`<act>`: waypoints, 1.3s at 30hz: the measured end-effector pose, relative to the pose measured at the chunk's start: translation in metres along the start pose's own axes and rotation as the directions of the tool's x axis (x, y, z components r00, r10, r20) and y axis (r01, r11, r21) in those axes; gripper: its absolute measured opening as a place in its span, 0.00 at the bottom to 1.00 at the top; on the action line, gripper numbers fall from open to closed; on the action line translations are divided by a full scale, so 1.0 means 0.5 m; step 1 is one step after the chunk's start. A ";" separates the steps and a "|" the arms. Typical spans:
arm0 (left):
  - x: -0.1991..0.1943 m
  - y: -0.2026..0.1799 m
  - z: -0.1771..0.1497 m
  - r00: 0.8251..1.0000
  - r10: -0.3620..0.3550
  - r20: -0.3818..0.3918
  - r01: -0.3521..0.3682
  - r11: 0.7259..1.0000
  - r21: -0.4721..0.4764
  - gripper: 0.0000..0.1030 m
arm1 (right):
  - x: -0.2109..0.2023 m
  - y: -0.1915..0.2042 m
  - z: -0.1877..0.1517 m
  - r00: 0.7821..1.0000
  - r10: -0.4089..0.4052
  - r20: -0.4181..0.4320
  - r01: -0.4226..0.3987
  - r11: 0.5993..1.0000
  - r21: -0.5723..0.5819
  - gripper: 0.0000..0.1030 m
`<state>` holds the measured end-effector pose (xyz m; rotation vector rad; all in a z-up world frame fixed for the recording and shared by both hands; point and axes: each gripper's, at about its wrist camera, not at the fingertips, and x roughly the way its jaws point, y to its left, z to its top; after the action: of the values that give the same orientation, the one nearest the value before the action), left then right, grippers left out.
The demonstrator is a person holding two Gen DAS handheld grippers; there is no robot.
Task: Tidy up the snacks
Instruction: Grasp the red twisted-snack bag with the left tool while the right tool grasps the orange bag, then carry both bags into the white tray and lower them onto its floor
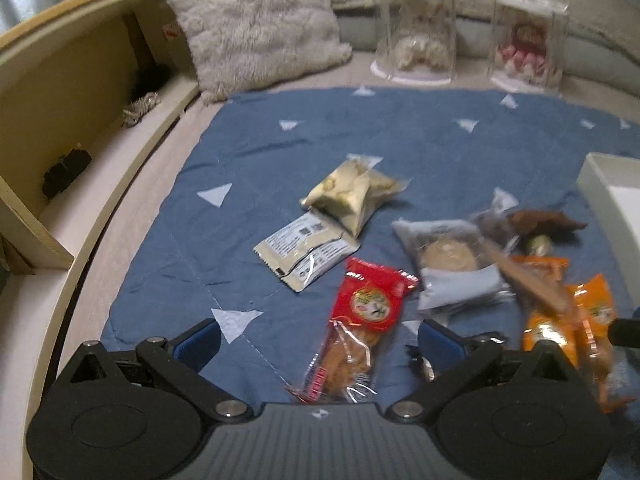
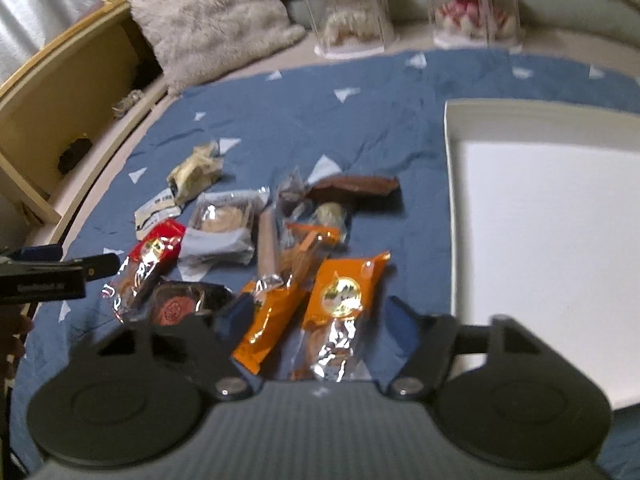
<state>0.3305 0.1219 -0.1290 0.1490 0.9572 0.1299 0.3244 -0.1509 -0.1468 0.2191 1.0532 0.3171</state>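
Snacks: a bunch of wrapped snacks lies on a blue blanket [image 1: 280, 152] with white triangles.
Red snack pack [image 1: 370, 300]: it lies flat, its far end past the tips of the left gripper [image 1: 318, 338], its near end between them.
Orange snack pack [image 2: 340, 296]: it lies between the tips of the right gripper [image 2: 316, 320], and a second orange pack [image 2: 272, 320] lies just beside it.
Cookie pack [image 1: 450, 260]: clear wrap with a round cookie, in the middle of the bunch.
Yellow pack [image 1: 354, 192]: it lies at the far edge of the bunch, on top of a flat white packet [image 1: 304, 252].
Brown pack [image 2: 356, 186]: near the white box.
White box [image 2: 540, 216]: open, on the blanket, right of the snacks.
Left gripper: jaws are wide apart, not pressing on anything.
Right gripper: jaws are apart and do not pinch the orange pack.
Further out: a fluffy pillow [image 1: 256, 20] and two clear cases [image 1: 416, 28] with dolls stand past the blanket.
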 end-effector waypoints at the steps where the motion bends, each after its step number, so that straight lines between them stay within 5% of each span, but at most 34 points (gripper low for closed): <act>1: 0.011 0.001 0.002 1.000 -0.001 -0.011 0.001 1.000 0.005 1.00 | 0.012 -0.003 0.003 1.000 0.001 -0.020 -0.001 1.000 0.015 0.67; 8: 0.052 -0.024 0.018 0.998 -0.038 -0.047 0.043 0.992 0.115 1.00 | 0.071 0.002 0.011 0.993 -0.074 -0.093 0.079 0.995 0.054 0.57; 19: 0.092 -0.074 0.020 0.995 0.036 -0.093 -0.006 0.953 0.302 0.91 | 0.089 0.006 0.009 0.983 -0.113 -0.148 0.129 0.987 0.101 0.50; 26: 0.117 -0.060 0.014 0.990 0.054 -0.128 -0.021 0.969 0.247 0.75 | 0.109 0.026 0.005 0.976 -0.168 -0.140 0.178 0.982 0.066 0.48; 32: 0.119 -0.026 0.010 0.987 -0.058 -0.152 0.075 0.992 0.106 0.48 | 0.115 0.022 0.007 0.979 -0.158 -0.129 0.161 0.987 0.010 0.41; 39: 0.083 -0.013 0.004 0.991 -0.059 -0.124 0.065 0.997 0.047 0.42 | 0.083 0.022 0.017 0.985 -0.143 -0.094 0.142 0.990 -0.020 0.38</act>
<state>0.3558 0.1228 -0.1622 0.1593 1.0869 0.0576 0.3488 -0.1260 -0.1728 0.1162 1.1545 0.2069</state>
